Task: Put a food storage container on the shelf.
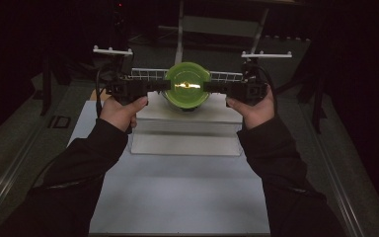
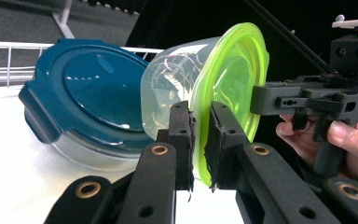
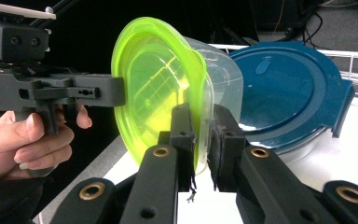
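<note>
White worktop (image 1: 177, 197) carries a raised white platform (image 1: 187, 114) at its far edge, with a white wire rack (image 1: 143, 73) behind it.

Dark-teal round lid on a clear glass dish (image 2: 88, 107) sits on the platform near the far edge, closed; contents not readable through the wall.

Clear plastic round tub with lime-green lid (image 1: 187, 85) is off the platform, held in the air between the two grippers, above the platform's far edge and just in front of the teal dish. It's tipped on its side, so the lid faces the person. Tub looks empty through the clear wall.

Left gripper (image 2: 200, 140): jaws clamped on the green lid's rim on one side. Right gripper (image 3: 200, 140): jaws clamped on the opposite rim, lid edge sandwiched between the pads. Both come in level from the sides, in the high view left (image 1: 164, 85) and right (image 1: 208, 86).

My read: two opposed rim grips because the rim is the only thin edge these jaws can bite, and pinching both sides stops the tub swinging. Risk: the soft lid flexes or pops off the tub.
</note>
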Available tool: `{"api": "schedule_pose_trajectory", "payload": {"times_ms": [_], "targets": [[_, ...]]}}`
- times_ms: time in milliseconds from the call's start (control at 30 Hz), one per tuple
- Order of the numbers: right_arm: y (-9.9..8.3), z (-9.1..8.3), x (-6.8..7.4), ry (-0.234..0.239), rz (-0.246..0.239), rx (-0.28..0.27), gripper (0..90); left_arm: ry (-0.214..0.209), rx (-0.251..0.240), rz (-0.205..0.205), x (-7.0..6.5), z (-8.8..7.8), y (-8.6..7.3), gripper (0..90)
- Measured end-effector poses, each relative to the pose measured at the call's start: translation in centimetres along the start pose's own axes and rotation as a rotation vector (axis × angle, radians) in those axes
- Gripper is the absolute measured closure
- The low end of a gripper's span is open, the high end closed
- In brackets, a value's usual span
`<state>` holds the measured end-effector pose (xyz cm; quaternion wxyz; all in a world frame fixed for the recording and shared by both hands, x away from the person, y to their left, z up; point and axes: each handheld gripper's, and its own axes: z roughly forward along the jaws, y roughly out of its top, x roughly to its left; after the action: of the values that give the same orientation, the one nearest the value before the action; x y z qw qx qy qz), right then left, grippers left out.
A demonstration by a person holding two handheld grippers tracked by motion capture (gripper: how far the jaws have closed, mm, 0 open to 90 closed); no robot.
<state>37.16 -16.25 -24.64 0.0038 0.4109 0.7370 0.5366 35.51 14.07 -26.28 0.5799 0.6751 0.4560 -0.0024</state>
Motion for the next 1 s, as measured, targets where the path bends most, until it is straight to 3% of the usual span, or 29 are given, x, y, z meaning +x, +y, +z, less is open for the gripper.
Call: {"api": "schedule_pose_trajectory", "payload": {"times_ms": [167, 467, 667, 733, 867, 1000], "targets": [[0.8, 0.7, -1.1, -0.007, 0.039, 0.011, 81.1, 0.019, 0.007, -0.024, 0.8, 1.0, 0.8, 79.8], [1.5, 1.7, -2.1, -0.032, 0.055, 0.02, 80.7, 0.015, 0.008, -0.071, 2.0, 2.0, 1.3, 79.2], [1.8, 2.1, -2.5, -0.024, 0.067, 0.015, 79.6, 0.016, -0.011, -0.073, 2.3, 2.2, 1.5, 77.9], [1.9, 2.2, -2.8, -0.014, 0.086, 0.016, 74.3, 0.023, -0.009, -0.077, 2.4, 2.5, 1.7, 76.4], [2.2, 2.8, -2.9, -0.059, 0.086, 0.024, 72.6, 0.044, -0.005, -0.074, 2.4, 3.1, 2.0, 71.8], [2.5, 3.1, -3.4, -0.06, 0.106, 0.018, 70.4, 0.033, -0.013, -0.094, 2.9, 3.4, 2.3, 71.5]]}}
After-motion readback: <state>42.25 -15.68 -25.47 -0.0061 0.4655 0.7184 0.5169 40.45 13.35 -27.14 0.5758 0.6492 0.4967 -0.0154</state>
